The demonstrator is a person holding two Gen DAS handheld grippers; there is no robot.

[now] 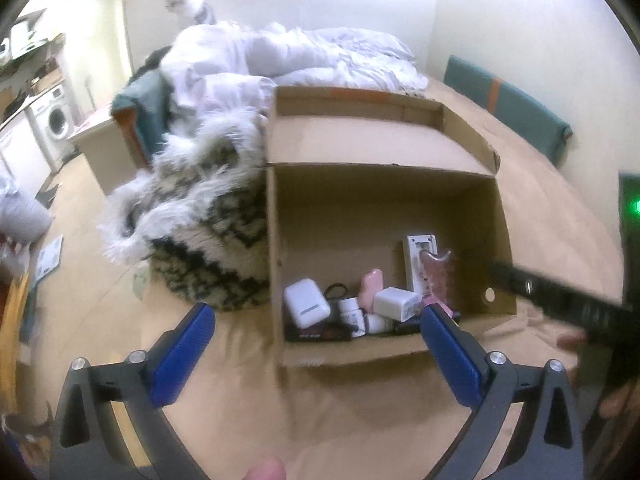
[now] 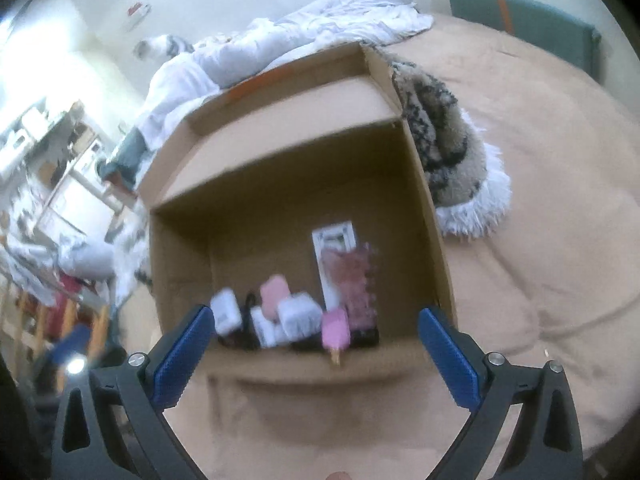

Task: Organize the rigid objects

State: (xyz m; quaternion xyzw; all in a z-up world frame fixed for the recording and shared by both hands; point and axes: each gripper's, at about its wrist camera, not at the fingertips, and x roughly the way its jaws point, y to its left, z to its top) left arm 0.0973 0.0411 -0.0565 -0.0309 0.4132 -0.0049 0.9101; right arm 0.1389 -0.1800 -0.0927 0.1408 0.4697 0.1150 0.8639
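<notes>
The blue fingers of the left gripper are spread wide and hold nothing; the right gripper is the same. Both point at the cardboard box on the bed, where the small objects lie together near the front wall, probably for sorting.

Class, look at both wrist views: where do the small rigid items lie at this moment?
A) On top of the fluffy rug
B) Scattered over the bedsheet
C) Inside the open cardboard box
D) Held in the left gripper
C: the white case, white charger and pink items sit clustered on the floor of the cardboard box, while both grippers are open and hold nothing.
</notes>
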